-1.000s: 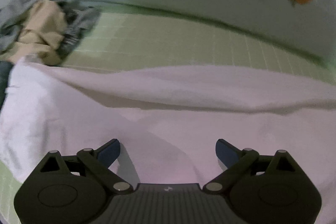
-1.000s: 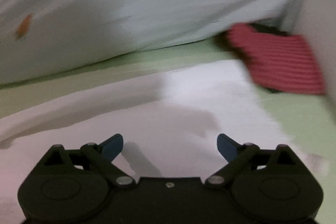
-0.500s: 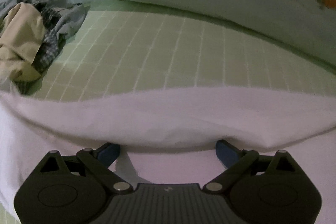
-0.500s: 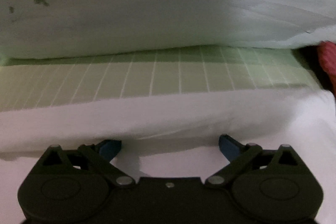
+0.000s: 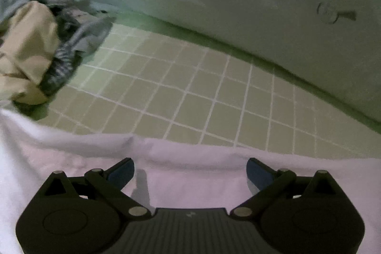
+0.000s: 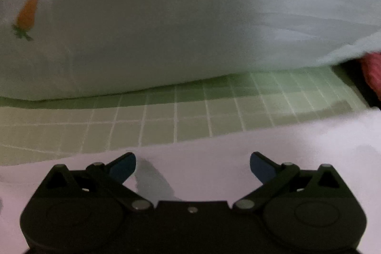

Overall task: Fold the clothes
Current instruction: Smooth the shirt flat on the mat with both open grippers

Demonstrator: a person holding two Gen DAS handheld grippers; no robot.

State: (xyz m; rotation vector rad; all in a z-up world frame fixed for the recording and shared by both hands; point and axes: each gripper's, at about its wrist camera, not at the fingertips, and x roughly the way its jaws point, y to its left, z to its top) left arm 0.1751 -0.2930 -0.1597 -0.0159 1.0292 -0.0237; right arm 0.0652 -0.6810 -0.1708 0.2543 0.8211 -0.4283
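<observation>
1. Black plastic linkages and blue pads make up the left gripper (image 5: 190,169), whose fingers stand wide apart with nothing between them, hovering over cloth.
2. Black in the same way, the right gripper (image 6: 193,163) also has its blue-padded fingers spread wide and holds nothing.
3. Directly beneath both grippers lies the white, softly wrinkled cloth garment (image 5: 195,173), spread flat across the near part of both views; its far edge runs side to side just beyond the fingertips. In the right wrist view the same garment (image 6: 297,154) reaches to the right border, and its edge rises toward that side.
4. Beyond the garment's edge lies the pale green bed sheet with a white grid pattern (image 5: 202,92), bare between the garment and the bedding behind; it shows again in the right wrist view (image 6: 166,120).
5. At the far left of the left wrist view, a heap of crumpled clothes, beige on top with grey and striped pieces around it (image 5: 31,51), sits on the sheet, just beyond the garment's left corner.
6. Farthest back, a bulky pale blue-white quilt (image 5: 262,4) rests along the sheet's far side; in the right wrist view it (image 6: 190,23) carries a small orange carrot print (image 6: 28,10).
7. At the right border of the right wrist view, a red ribbed cloth item (image 6: 372,68) peeks from under the quilt's edge, blurred.
</observation>
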